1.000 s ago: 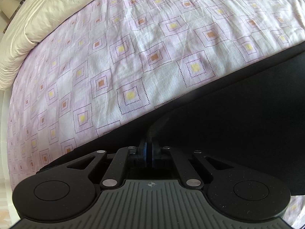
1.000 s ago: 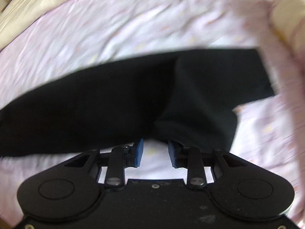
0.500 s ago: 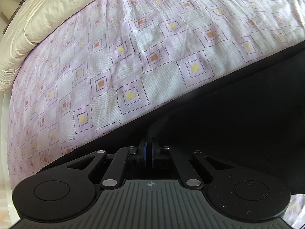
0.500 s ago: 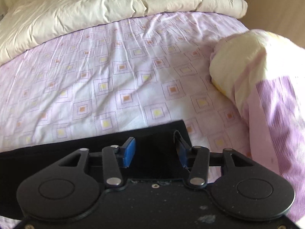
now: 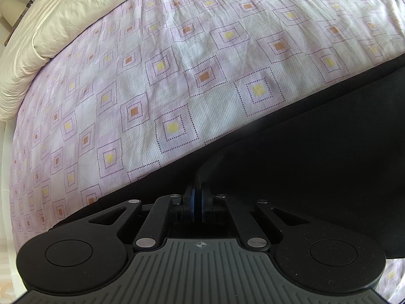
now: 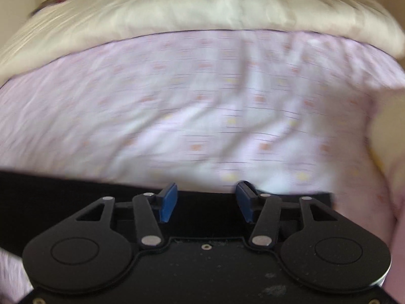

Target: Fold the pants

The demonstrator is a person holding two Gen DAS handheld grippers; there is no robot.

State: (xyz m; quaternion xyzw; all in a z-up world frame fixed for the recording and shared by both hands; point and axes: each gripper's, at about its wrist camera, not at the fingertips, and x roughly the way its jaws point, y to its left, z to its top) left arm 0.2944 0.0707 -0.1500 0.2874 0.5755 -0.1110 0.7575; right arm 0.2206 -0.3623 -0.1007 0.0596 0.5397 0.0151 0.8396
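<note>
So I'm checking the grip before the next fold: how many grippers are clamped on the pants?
1. The left gripper is shut on the black pants. The right gripper hangs above the pants edge, jaws closing with nothing pinched.

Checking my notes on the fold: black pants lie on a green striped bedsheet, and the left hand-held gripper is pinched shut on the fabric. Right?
Not quite. The bedsheet is pale pink and white with small yellow and orange squares, not green striped, as the left wrist view shows. The rest holds: the pants are black, and the left hand-held gripper is pinched shut on the fabric.
</note>
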